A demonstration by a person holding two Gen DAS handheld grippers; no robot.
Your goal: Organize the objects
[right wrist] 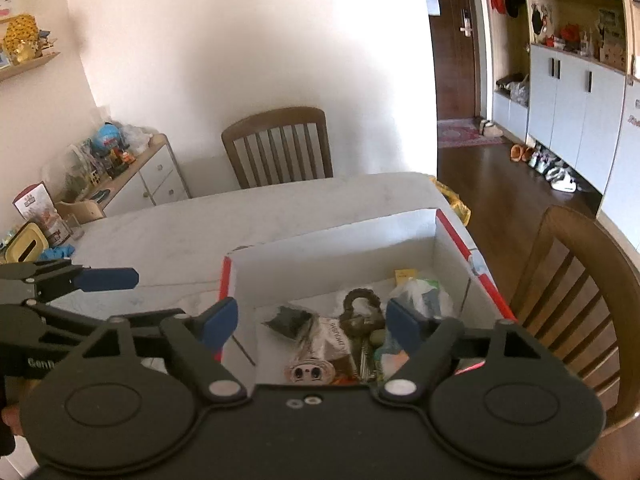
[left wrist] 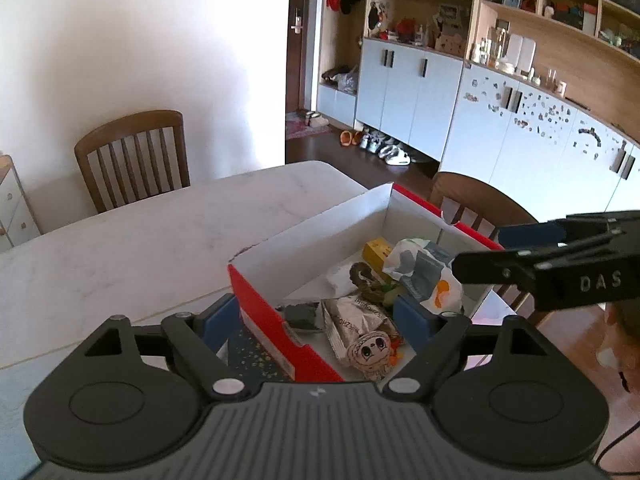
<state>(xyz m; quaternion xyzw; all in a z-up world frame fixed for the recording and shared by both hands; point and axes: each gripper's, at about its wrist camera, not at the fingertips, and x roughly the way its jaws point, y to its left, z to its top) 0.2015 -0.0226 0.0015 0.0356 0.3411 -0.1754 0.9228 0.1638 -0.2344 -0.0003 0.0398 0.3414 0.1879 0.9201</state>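
Red box (left wrist: 264, 312) w/ white inside, open top, just ahead of left claw (left wrist: 316, 316), its near wall between the spread fingers, inside: cartoon-face packet (left wrist: 370, 354) nearest claw, crumpled wrappers (left wrist: 424, 268) further right, yellow carton (left wrist: 378, 252) at far side

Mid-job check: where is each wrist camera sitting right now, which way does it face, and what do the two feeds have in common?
Left wrist: on the left gripper, above the box's near-left corner, facing across the red-and-white box toward the cabinets; its open blue pads show, and the right gripper enters from the right.
Right wrist: on the right gripper, over the box's near end, facing the wall and chair; the left gripper shows at left.
Shared: box, its clutter, the marble table, chair.
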